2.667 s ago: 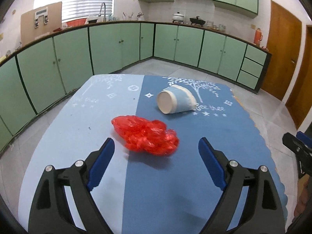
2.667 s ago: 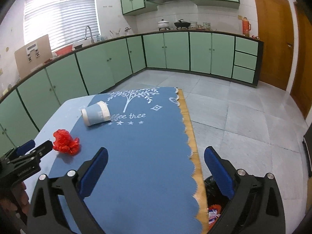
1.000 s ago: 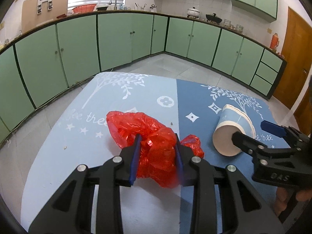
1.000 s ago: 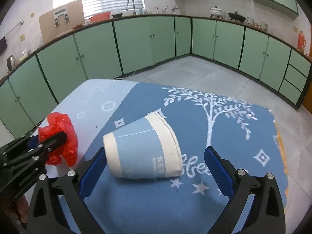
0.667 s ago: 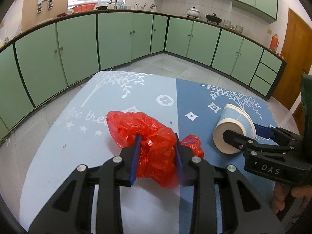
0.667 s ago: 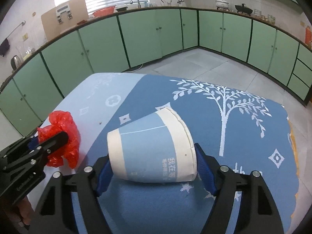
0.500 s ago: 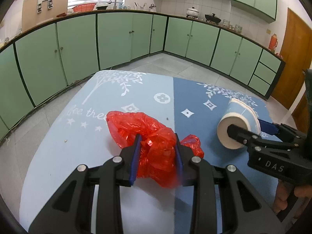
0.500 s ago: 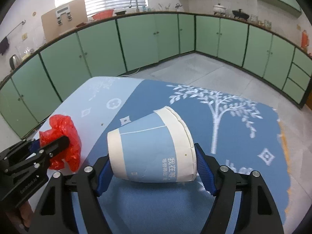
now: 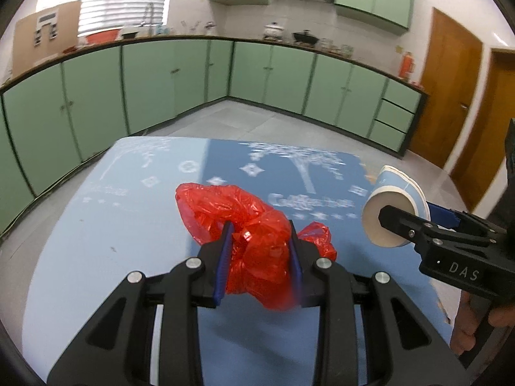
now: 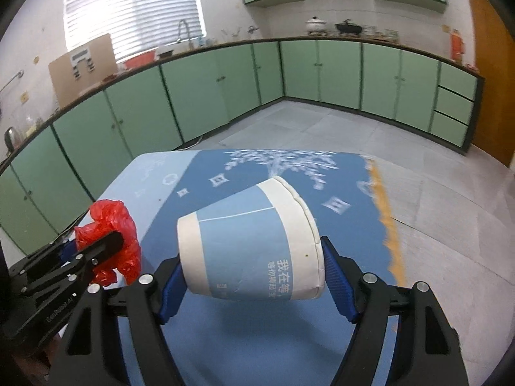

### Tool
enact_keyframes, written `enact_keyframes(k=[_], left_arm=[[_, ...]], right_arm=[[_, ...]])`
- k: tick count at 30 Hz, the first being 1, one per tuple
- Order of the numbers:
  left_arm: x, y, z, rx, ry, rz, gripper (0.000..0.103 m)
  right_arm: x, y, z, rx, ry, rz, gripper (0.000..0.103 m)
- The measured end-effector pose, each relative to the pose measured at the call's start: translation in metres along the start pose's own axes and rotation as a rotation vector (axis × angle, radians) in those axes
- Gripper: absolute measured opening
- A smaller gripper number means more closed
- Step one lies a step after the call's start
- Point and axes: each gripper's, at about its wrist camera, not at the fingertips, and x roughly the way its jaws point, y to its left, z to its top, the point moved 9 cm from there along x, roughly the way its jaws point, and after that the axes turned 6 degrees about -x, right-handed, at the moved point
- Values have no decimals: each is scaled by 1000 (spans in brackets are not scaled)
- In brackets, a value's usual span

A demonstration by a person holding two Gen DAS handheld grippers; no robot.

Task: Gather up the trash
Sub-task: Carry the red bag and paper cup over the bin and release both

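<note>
My left gripper (image 9: 259, 234) is shut on a crumpled red plastic bag (image 9: 244, 222) and holds it above the blue tablecloth (image 9: 128, 257). The bag also shows at the left of the right wrist view (image 10: 111, 225). My right gripper (image 10: 251, 267) is shut on a blue and white paper cup (image 10: 248, 244) that lies sideways between its fingers, lifted off the table. The cup also shows at the right of the left wrist view (image 9: 391, 212), held by the right gripper's black fingers (image 9: 402, 222).
The table carries a two-tone blue cloth with white tree prints and an orange scalloped edge (image 10: 384, 215) on the right. Green kitchen cabinets (image 9: 193, 80) run along the walls. Grey tiled floor (image 10: 434, 209) lies to the right. Wooden doors (image 9: 450, 87) stand at the far right.
Both grippers have risen and swung right over the table, the left carrying the red bag, the right carrying the cup off the cloth. Both grips are unchanged from half a second ago.
</note>
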Motion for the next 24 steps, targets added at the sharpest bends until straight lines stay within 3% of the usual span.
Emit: enact_keyframes(k=[12, 24], left_arm=[[-43, -116, -41, 103, 34, -159, 30], [-67, -234, -85, 281, 48, -332, 30]], right_arm=[[-115, -94, -55, 124, -46, -152, 74], [-194, -181, -119, 250, -66, -311, 74]])
